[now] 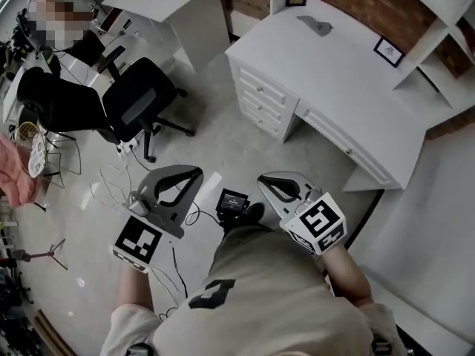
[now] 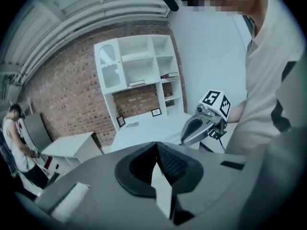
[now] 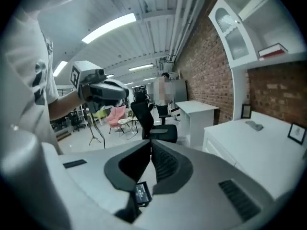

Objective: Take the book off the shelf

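Note:
A reddish book [image 3: 273,50] lies flat on a shelf of the white shelf unit [image 2: 139,75] that stands on the white desk against the brick wall. In the left gripper view it is a small dark book [image 2: 169,75] on a middle shelf. My left gripper [image 1: 196,173] [image 2: 156,146] is shut and holds nothing. My right gripper [image 1: 264,179] [image 3: 150,145] is also shut and holds nothing. Both are held close to my body over the floor, well short of the desk. Each shows in the other's view: the right gripper [image 2: 185,138], the left gripper [image 3: 123,93].
A white desk [image 1: 349,73] with drawers stands ahead to the right, with two small picture frames [image 1: 388,50] and a grey object on it. A black office chair [image 1: 137,99] is at the left. Cables [image 1: 111,180] and a small black device [image 1: 232,201] lie on the floor.

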